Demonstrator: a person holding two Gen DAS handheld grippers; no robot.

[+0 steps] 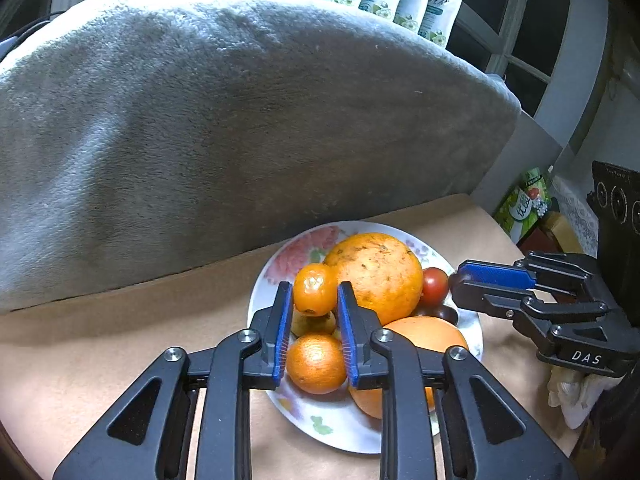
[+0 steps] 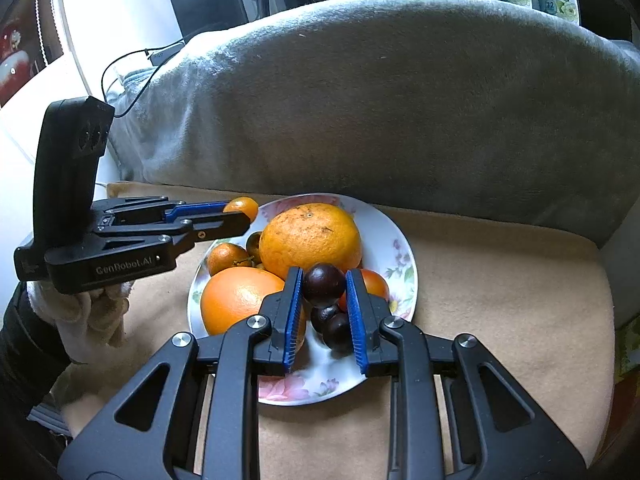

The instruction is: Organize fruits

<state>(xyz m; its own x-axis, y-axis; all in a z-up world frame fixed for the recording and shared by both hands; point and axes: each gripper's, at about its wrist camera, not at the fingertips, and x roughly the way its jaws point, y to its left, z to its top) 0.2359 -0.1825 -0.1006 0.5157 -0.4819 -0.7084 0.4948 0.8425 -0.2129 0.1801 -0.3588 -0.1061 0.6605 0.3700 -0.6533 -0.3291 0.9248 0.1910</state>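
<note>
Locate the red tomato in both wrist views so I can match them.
Left wrist: the tomato sits at the plate's right edge, right of the big orange, near the right gripper.
Right wrist: the tomato is mostly hidden behind that gripper's right-hand finger, just right of centre.
Shared landmark: the floral plate.

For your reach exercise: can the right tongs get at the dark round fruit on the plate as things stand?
Probably yes: the right tongs are open, the dark fruit sits between their pads on the plate, and nothing covers it.
</note>
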